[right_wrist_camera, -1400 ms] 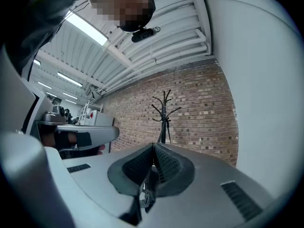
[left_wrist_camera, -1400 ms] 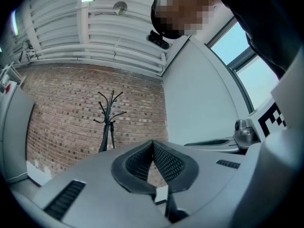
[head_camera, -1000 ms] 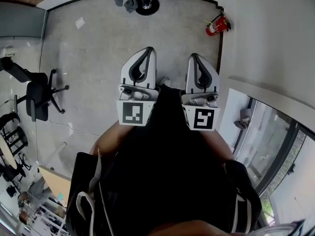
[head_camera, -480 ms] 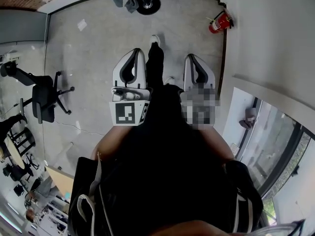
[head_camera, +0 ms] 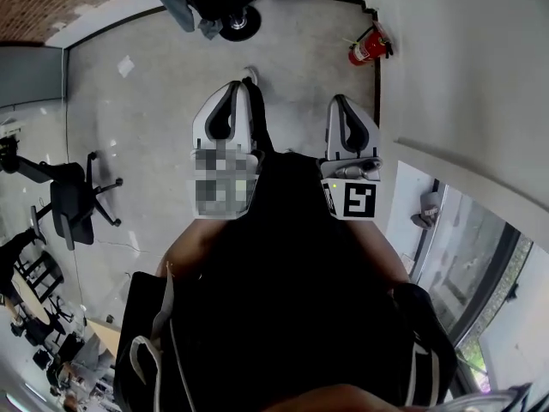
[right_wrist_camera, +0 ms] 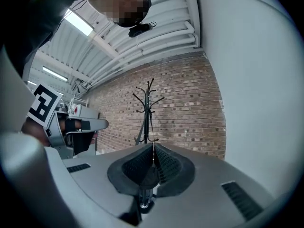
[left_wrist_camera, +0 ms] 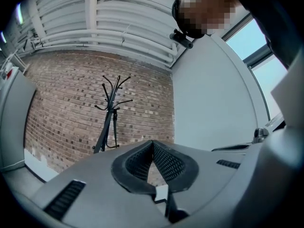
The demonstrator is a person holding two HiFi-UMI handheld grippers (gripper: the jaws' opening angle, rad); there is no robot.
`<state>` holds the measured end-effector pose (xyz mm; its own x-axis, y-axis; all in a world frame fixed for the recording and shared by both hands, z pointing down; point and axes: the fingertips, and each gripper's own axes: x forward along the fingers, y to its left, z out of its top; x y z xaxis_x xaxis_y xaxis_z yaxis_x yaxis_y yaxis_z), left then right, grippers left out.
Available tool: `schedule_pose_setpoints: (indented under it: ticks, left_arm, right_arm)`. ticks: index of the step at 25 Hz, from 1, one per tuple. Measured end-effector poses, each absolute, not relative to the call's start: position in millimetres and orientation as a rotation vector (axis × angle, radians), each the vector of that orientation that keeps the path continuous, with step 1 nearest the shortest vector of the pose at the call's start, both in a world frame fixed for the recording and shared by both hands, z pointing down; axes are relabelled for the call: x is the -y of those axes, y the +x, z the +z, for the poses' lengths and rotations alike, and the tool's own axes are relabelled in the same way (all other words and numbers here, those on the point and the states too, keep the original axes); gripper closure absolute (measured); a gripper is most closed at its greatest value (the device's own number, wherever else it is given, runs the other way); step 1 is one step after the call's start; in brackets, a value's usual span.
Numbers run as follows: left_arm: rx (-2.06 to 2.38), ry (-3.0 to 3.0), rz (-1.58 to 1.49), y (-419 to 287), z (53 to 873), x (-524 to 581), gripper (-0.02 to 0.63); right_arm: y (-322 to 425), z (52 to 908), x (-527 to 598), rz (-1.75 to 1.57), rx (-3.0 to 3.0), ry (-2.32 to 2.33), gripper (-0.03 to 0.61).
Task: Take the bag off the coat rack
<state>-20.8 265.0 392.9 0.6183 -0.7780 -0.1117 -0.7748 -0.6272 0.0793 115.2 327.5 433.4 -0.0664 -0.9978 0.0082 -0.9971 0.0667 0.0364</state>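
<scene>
1. The left tool (left_wrist_camera: 152, 143), grey with black ribbed pads, is fully closed: its tips meet and nothing is between them.
2. The right tool (right_wrist_camera: 153, 147) is closed in the same way, pads together and empty.
3. In the head view both tools sit side by side in mid-frame, apart from each other and pointing toward the top edge over a grey concrete floor (head_camera: 163, 101).
4. The thin black metal coat rack (left_wrist_camera: 113, 109) stands against a red brick wall (left_wrist_camera: 61, 94), left of centre in the left gripper view and just above the jaw tips in the right gripper view, well away from both tools.
5. A narrow dark shape hangs slantwise down the rack's pole. It is too small to tell whether this is the bag.
6. A red fire extinguisher (head_camera: 363, 48) lies at the upper right of the head view.
</scene>
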Motion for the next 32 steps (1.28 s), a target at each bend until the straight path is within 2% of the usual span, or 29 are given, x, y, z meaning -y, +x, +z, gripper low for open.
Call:
schedule_pose_setpoints:
  ticks: [4, 10, 21, 32]
  left_arm:
    - [1.306, 2.835, -0.263, -14.5, 392.1, -195.4, 0.594]
    - [1.291, 2.876, -0.342, 2.9, 350.5, -109.4, 0.594]
    - [1.339, 2.823, -0.159, -47.9, 371.2, 22.5, 0.594]
    - [1.486, 2.764, -0.303, -71.3, 341.5, 111.8, 0.594]
  right_arm:
    - [135.9, 424.6, -274.9, -0.092, 2.183, 2.185, 0.557]
    - [166.0, 399.5, -178.8, 0.01, 2.174, 2.266, 0.557]
    - [124.7, 386.2, -7.4, 0.058, 2.267, 2.239, 0.557]
    - [87.7, 389.6, 88.8, 0.062, 2.421, 2.08, 0.557]
